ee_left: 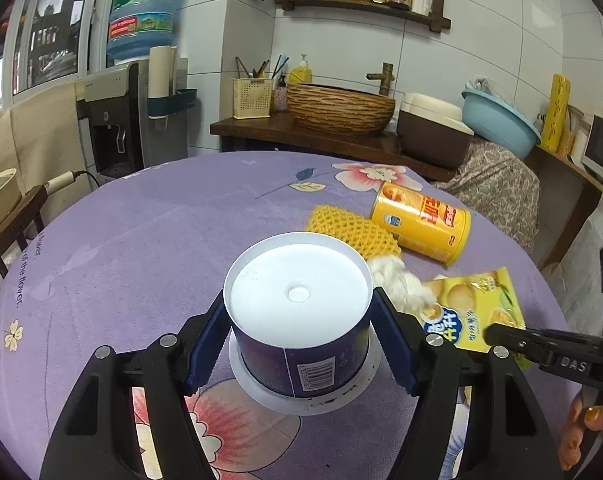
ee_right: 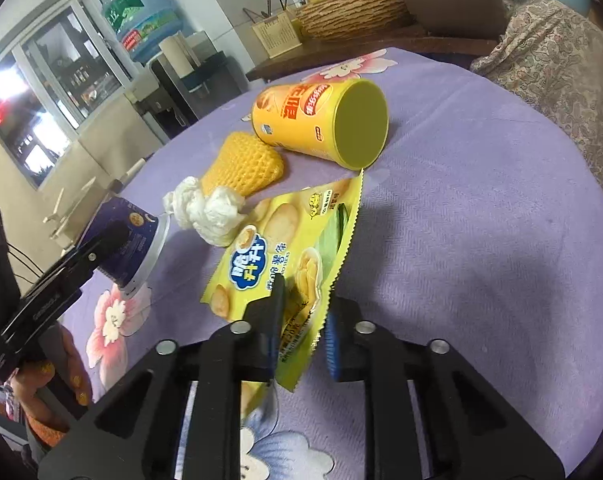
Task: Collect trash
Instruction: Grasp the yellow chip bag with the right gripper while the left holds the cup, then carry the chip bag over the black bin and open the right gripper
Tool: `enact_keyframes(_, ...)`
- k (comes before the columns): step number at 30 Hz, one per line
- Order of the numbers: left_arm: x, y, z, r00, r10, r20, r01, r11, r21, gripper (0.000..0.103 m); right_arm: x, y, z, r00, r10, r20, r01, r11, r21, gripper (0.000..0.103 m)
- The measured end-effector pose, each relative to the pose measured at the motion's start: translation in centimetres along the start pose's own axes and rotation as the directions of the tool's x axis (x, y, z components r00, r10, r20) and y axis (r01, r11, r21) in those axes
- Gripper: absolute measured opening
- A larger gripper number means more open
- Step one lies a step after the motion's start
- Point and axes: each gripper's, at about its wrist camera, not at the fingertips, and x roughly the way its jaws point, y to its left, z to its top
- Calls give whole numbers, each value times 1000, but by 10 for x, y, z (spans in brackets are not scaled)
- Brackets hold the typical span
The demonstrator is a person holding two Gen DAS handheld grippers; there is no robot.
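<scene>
Your left gripper (ee_left: pixel 299 344) clamps the sides of an upturned purple paper tub (ee_left: pixel 301 320), its blue pads (ee_left: pixel 207 344) pressing each flank; the tub stands mouth-down on its white lid rim, white base facing up, on the purple floral tablecloth (ee_left: pixel 141 240).

Your right gripper (ee_right: pixel 301 332) has its jaws drawn narrow around the near corner of a yellow snack bag (ee_right: pixel 289 256), the bag's serrated edge running between the pads (ee_right: pixel 333 344); the frames do not show clearly whether both pads press it. The bag's near corner is lifted off the cloth while its far end lies flat.

Just beyond the bag, to the left of your right gripper, sits a crumpled white tissue (ee_right: pixel 209 212), touching the bag's far edge. Behind the tissue lies a yellow foam fruit net (ee_right: pixel 241 164). Farthest out, a yellow chip canister (ee_right: pixel 321 120) rests on its side, its end facing your right gripper, just beside the net.
</scene>
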Motion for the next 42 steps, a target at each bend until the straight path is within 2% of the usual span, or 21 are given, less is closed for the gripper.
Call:
enact_keyframes(3,-2,2,1,1000,3,16,-3,1000,-12,68,-19,4,-6,999,-7,35,7,1000,-21,9)
enact_keyframes(8,-5,-5,0,999,-6,40,5,1000,10,68,-56,10,-21,995,-42,95,49,997,-66,6)
enact_keyframes(11,-14,-15,-3,996,-2,93,-2,999,47,68,-78,5,-28,989,-66,131,76,995,-71,6)
enact_keyframes(14,-21,-22,-6,992,-21,125,12,997,73,68,-105,-8,-38,982,-83,167,92,994,-51,5)
enact_keyframes(20,-29,-44,-10,990,-54,131,40,993,109,68,-146,-38,-56,968,-129,214,134,991,-10,5)
enact_keyframes(25,-49,-85,-15,982,-113,149,85,980,182,68,-180,-67,-67,951,-178,254,174,984,38,5)
enact_keyframes(29,-50,-123,-22,976,-198,90,175,960,218,68,-199,-91,-74,936,-218,277,202,976,85,5)
enact_keyframes(32,-50,-148,-28,971,-233,62,211,946,246,68,-211,-107,-78,918,-270,292,248,962,109,5)
enact_keyframes(38,-56,-200,-34,948,-316,31,293,909,296,68,-226,-133,-88,878,-369,304,344,930,134,5)
enact_keyframes(42,-56,-229,-41,931,-365,-5,348,884,311,68,-220,-163,-96,851,-453,265,423,891,165,5)
